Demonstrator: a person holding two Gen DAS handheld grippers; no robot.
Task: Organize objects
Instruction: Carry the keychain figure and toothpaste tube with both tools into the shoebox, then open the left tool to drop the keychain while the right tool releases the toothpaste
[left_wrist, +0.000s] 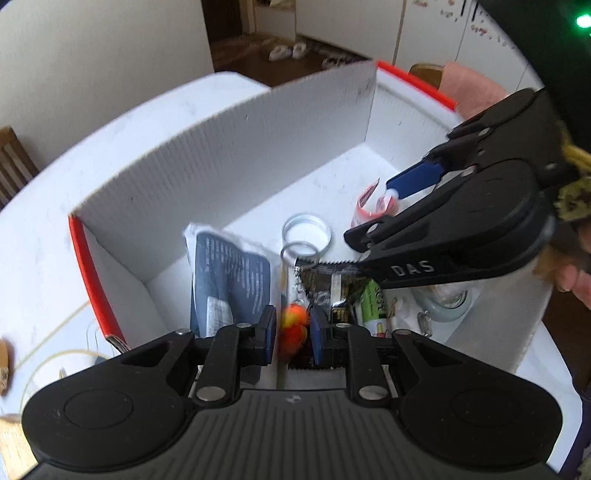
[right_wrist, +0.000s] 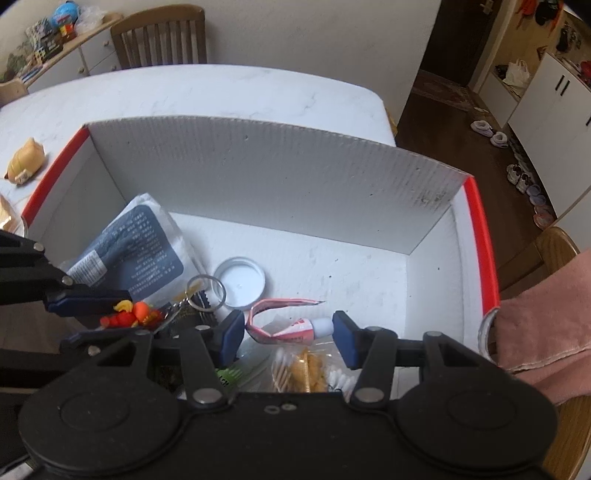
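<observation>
Though pinched in the left gripper (left_wrist: 293, 328), keychain (left_wrist: 293, 325) ring-end away.

Both grippers point steeply downward. The left gripper (left_wrist: 293, 328) has its 2 blue pads (left_wrist: 269, 325) clamped on something small. The right gripper (right_wrist: 290, 334) holds its pads (right_wrist: 345, 338) well apart, gripping nothing.

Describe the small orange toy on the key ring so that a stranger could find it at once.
Look inside the white cardboard box with red edges on the table. Near its front left, beside the blue-and-white packet, lies the orange and yellow toy, clamped in the left tool. It alone is bright orange and hangs from a metal key ring.
</observation>
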